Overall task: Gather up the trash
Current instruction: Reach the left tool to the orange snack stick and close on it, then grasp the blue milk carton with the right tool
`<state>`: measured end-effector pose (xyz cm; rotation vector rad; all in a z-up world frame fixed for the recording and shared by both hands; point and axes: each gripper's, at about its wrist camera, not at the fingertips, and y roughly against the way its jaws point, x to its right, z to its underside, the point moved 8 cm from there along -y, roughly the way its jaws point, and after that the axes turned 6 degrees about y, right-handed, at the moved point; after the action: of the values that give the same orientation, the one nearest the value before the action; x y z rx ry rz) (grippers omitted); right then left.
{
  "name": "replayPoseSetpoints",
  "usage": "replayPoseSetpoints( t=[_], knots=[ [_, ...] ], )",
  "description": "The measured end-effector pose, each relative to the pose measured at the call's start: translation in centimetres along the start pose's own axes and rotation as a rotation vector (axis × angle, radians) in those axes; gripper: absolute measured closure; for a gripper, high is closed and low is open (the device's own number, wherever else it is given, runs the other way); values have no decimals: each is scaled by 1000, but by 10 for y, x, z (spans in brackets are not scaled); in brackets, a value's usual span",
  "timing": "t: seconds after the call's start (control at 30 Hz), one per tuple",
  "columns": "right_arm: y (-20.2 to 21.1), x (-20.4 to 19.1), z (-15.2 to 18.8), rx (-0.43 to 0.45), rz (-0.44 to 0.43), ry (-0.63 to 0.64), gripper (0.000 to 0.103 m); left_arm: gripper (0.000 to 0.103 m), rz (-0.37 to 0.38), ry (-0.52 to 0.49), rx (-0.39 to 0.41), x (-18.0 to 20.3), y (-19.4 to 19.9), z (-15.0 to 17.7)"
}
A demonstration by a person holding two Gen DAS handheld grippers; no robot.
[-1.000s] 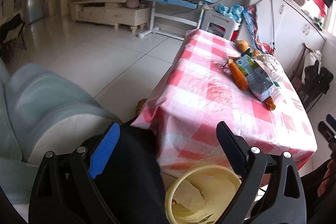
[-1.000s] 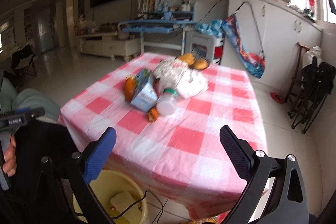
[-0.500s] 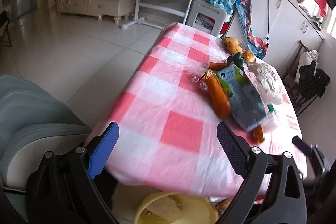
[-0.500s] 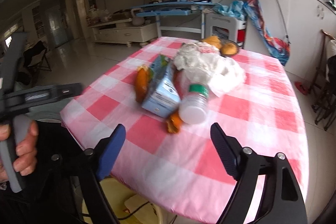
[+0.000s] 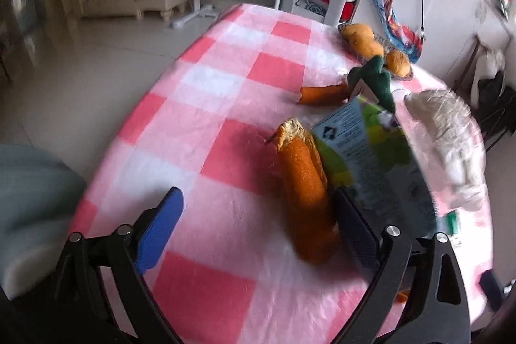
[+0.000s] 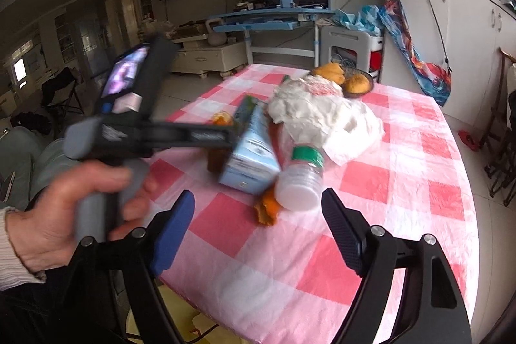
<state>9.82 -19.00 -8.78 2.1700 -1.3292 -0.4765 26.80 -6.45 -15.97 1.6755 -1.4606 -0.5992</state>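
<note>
Trash lies on the pink checked table (image 5: 206,131): a long orange peel (image 5: 306,192), a blue and green carton (image 5: 380,170), a crumpled white plastic bag (image 5: 448,131) and a smaller peel piece (image 5: 322,94). My left gripper (image 5: 258,224) is open just above the table, its right finger beside the long peel. In the right wrist view my right gripper (image 6: 258,231) is open and empty in front of a clear bottle with a green cap (image 6: 301,179), the carton (image 6: 251,157), the bag (image 6: 325,115) and a peel scrap (image 6: 267,210).
A dark dish of oranges (image 6: 353,83) stands at the table's far end. A yellow bin (image 6: 180,321) shows under the table's near edge. The left hand and its gripper handle (image 6: 106,150) cross the right wrist view. A grey sofa (image 5: 29,202) stands left of the table.
Both grippers have moved forward over the table toward the trash pile. The left gripper has dropped close to the long orange peel. The bin has slipped out of the left view.
</note>
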Motion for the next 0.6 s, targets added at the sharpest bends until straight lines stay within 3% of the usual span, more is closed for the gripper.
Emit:
replayPoseSetpoints(
  t=[0.07,0.17,0.37,0.5,0.6],
  knots=[
    [-3,-5,-5,4,-13,18,26,45,11,-53,1,5,3,-1],
    [-11,-13,-15,8,-38,47,26,77,25,-128,-13,5,5,-1],
    [-34,-17,-38,10,-82,75,26,82,78,-175,-65,-30,17,0],
    [-65,-10,-41,-49,-84,47,26,81,139,-210,-65,-37,24,6],
    [-81,-4,-34,-99,-92,18,33,73,129,-222,-37,-33,24,8]
  ],
)
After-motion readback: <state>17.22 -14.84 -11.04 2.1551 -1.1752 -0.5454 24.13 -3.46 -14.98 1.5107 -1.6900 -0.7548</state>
